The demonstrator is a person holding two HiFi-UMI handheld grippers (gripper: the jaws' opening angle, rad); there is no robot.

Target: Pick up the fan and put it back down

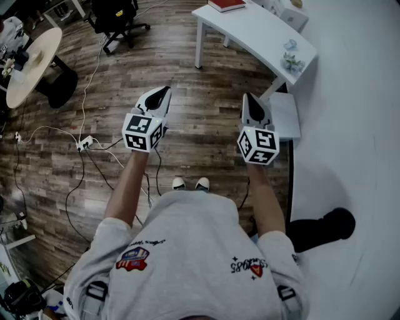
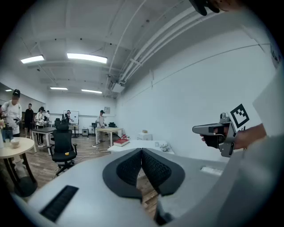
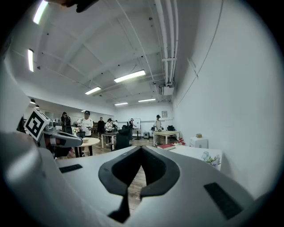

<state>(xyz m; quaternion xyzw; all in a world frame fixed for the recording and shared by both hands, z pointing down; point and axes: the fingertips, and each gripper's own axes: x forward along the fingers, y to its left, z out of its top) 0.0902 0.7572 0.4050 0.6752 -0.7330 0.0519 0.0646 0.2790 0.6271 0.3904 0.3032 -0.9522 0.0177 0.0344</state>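
I make out no fan in any view. In the head view both grippers are held out side by side at chest height over the wooden floor. My left gripper [image 1: 164,92] has its jaws pressed together with nothing between them, and its own view shows the black pads [image 2: 133,166] meeting at the tip. My right gripper [image 1: 249,97] is likewise shut and empty, its pads [image 3: 153,166] touching in its own view. Each gripper shows in the other's view: the right gripper [image 2: 198,129] and the left gripper [image 3: 76,142], both pointing about level.
A white table [image 1: 250,31] stands ahead at the right against the white wall, with a red book [image 1: 226,5] and small items [image 1: 290,59] on it. A round table [image 1: 31,62], an office chair [image 1: 115,19] and floor cables with a power strip [image 1: 84,144] lie to the left. Several people stand far back.
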